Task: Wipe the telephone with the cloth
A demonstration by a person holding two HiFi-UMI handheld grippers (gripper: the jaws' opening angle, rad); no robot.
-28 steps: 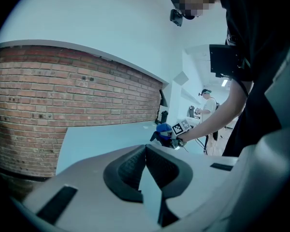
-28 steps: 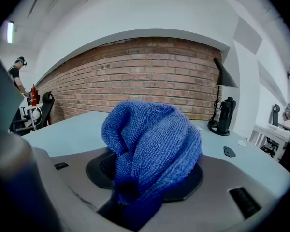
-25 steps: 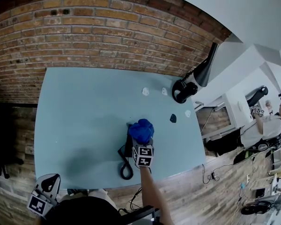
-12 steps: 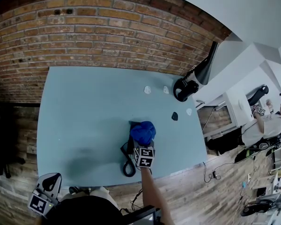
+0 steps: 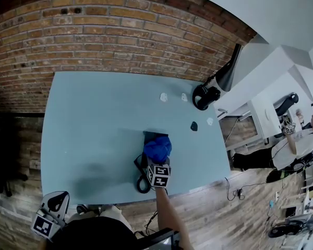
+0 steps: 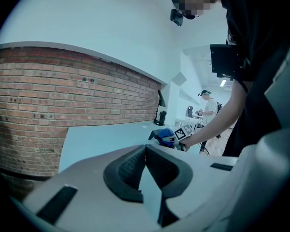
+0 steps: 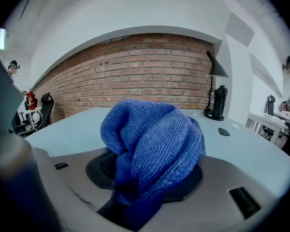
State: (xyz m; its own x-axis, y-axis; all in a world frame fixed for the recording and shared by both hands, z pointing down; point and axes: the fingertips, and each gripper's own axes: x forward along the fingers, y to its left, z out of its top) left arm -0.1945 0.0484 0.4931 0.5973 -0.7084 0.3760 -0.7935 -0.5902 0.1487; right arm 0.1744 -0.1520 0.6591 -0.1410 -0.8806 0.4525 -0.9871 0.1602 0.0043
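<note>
The right gripper (image 5: 158,161) is clamped on a bunched blue cloth (image 5: 157,149), which fills the space between its jaws and bulges out past them. The cube (image 5: 159,175) on this gripper carries black-and-white square markers. The cloth is pressed down on a black telephone (image 5: 141,165), whose cord loops toward the near edge of the pale blue table (image 5: 94,134). The telephone sits near the table's near edge, right of centre. The left gripper (image 6: 146,149) hangs off the table's near left corner, its jaws together with nothing between them. At the far right of the table stands a black desk lamp (image 5: 227,77). A brick wall (image 5: 120,35) lies beyond.
</note>
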